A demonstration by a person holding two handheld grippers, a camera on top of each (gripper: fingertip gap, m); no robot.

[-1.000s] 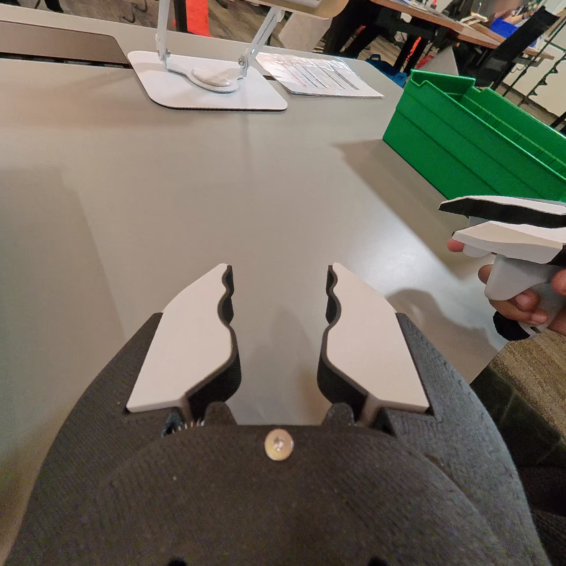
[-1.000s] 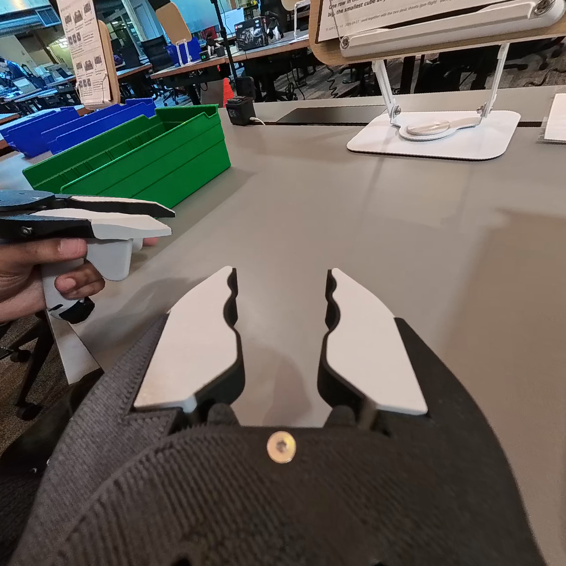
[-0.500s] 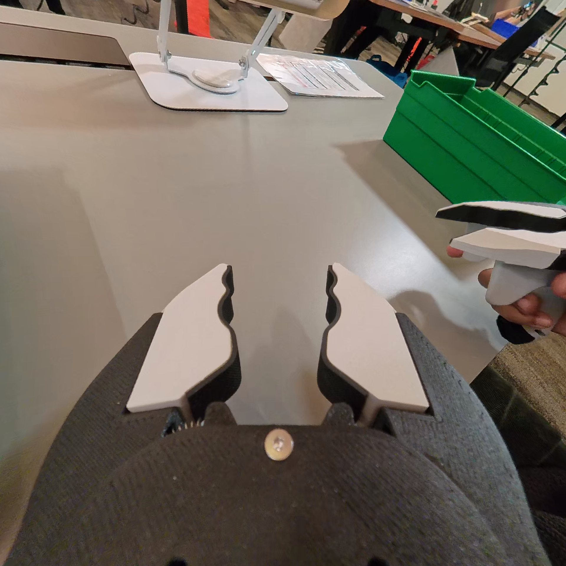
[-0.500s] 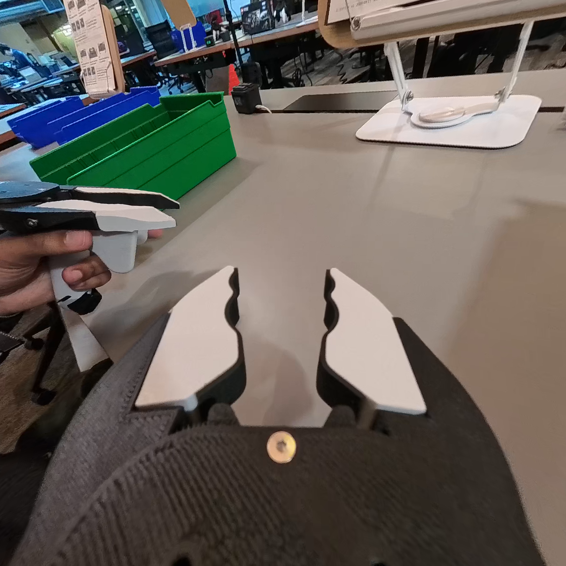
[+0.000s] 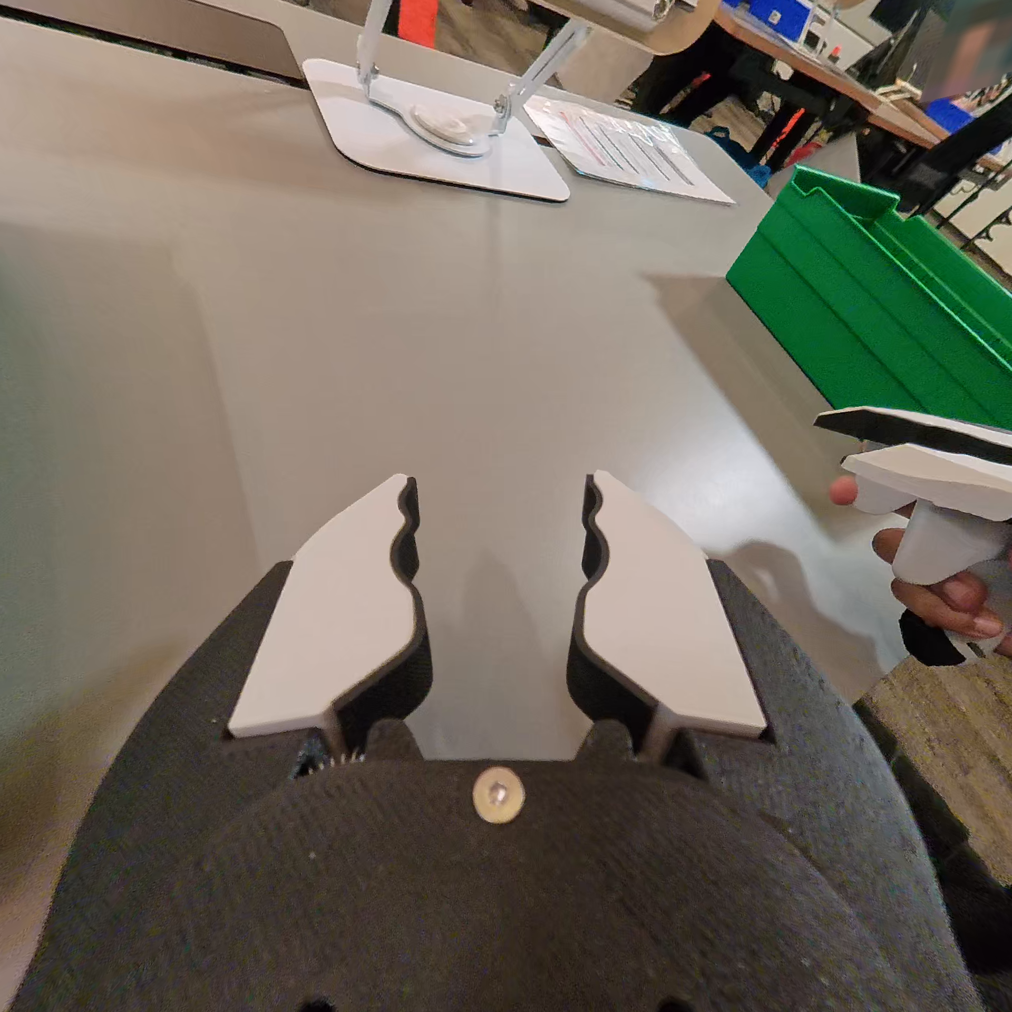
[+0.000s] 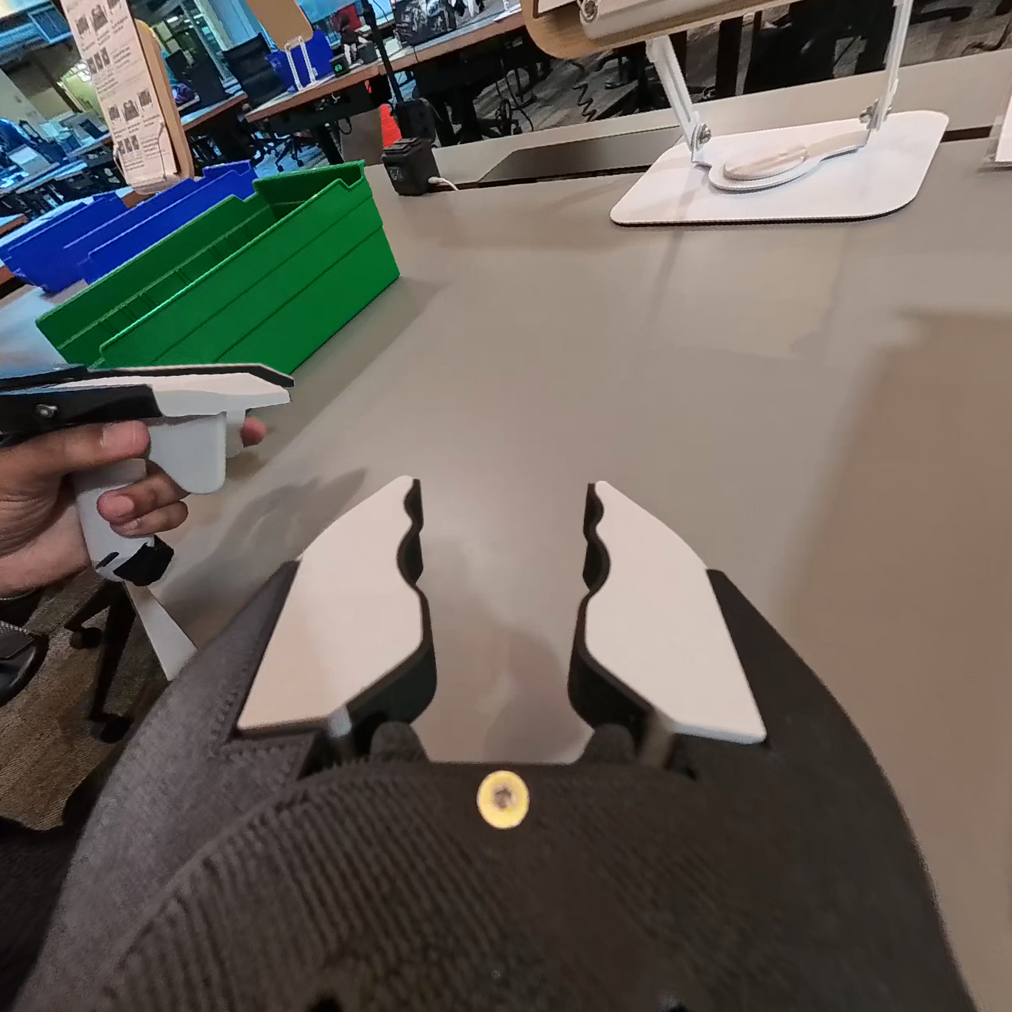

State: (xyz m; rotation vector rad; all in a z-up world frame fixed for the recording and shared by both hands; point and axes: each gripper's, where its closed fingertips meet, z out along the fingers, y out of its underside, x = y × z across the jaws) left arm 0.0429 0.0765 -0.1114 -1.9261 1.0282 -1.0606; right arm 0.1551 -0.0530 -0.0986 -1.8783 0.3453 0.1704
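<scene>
My left gripper (image 5: 501, 479) is open and empty, held low over a bare grey table (image 5: 383, 328). My right gripper (image 6: 504, 484) is also open and empty over the same table (image 6: 602, 383). Each shows in the other's view, held by a hand near the table's front edge: the right gripper at the right edge of the left wrist view (image 5: 925, 454), the left gripper at the left of the right wrist view (image 6: 219, 383). Neither touches anything.
A green bin (image 5: 854, 312) stands on the table, also in the right wrist view (image 6: 246, 295), with blue bins (image 6: 109, 235) behind it. A white stand base (image 5: 438, 142) (image 6: 783, 180), a printed sheet (image 5: 630, 148) and a black adapter (image 6: 408, 167) lie at the back.
Both grippers have shifted slightly over the table and the views have turned a little. Both stay open and empty.
</scene>
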